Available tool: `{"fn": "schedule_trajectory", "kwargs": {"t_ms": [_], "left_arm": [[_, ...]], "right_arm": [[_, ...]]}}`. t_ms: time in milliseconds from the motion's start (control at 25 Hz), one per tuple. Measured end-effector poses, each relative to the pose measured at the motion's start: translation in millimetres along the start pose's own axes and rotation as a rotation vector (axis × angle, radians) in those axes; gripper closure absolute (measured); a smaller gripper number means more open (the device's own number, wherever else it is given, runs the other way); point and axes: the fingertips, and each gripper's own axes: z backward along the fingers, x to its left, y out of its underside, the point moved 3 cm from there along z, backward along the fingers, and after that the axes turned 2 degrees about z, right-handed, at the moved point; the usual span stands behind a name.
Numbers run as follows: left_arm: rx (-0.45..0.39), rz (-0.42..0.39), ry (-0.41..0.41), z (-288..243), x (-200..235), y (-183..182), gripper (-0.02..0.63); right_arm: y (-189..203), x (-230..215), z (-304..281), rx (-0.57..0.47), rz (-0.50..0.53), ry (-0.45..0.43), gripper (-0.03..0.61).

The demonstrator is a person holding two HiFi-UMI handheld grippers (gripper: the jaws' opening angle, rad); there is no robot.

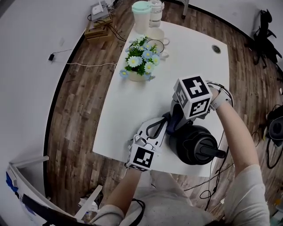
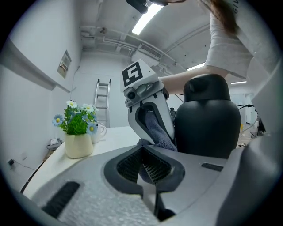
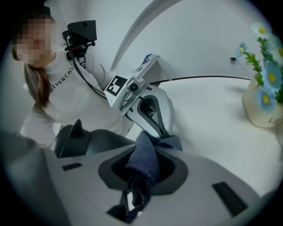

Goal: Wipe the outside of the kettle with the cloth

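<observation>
Clamping the cloth (image 3: 142, 164) jointly, left tongs (image 2: 144, 147) and right tongs (image 3: 151, 145) sit beside the upright kettle (image 1: 194, 143), handle pointing right.

The black kettle (image 1: 196, 145) stands upright at the frame's lower right. A dark-blue cloth (image 3: 143, 161) is bunched just beside it.

White counter (image 1: 132, 106) standing on a wood-plank floor (image 1: 75, 110). Towards the far left of the counter, a cream vase (image 1: 136, 76) of blue and white daisies (image 1: 141, 56); just beyond it, a white mug (image 1: 155, 35), then a pale green container (image 1: 141, 15) beside a clear bottle (image 1: 155, 13). A round grommet (image 1: 216, 49) lies at the far right. A cable (image 1: 88, 65) trails over the floor to the left. A stepladder (image 2: 102, 102) leans on the far wall.
</observation>
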Motion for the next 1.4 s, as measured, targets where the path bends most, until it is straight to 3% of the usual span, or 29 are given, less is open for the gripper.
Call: {"fn": "schedule_trajectory", "kwargs": {"t_ms": [80,240,360,520,720,840,920,1120,1400], "left_arm": [[0.005,0.011,-0.013,3.3,0.5,7.0,0.606],[-0.009,0.009,-0.008,2.3,-0.5,5.7,0.605],[-0.043,-0.005,-0.007,0.6,-5.1,-8.7,0.606],[-0.185,-0.042,-0.018,5.1,-1.4,-65.6,0.604],[-0.22,0.033,-0.005,-1.7,5.0,-108.9,0.605],[-0.2,0.029,0.006,-5.5,-3.9,-110.7,0.606],[-0.175,0.033,0.008,-7.2,-12.2,-105.0,0.606],[-0.127,0.03,0.013,-11.1,-27.0,-83.9,0.604],[-0.103,0.002,-0.037,4.4,-33.8,-68.1,0.606]], "right_arm": [[2.8,-10.8,-11.0,0.017,0.003,0.017,0.512],[13.8,-36.4,-25.4,0.058,0.033,0.162,0.511],[12.0,-30.3,0.6,-0.026,0.069,0.306,0.511],[17.3,28.9,74.7,-0.117,0.164,0.553,0.512],[19.8,120.1,105.0,-0.346,0.214,0.704,0.511],[46.2,126.3,85.2,-0.265,0.174,0.802,0.511],[70.2,120.8,67.8,-0.249,0.118,0.834,0.512],[111.8,106.5,34.9,-0.398,-0.002,0.869,0.511],[137.2,88.9,-7.0,-0.517,-0.058,0.903,0.511]]}}
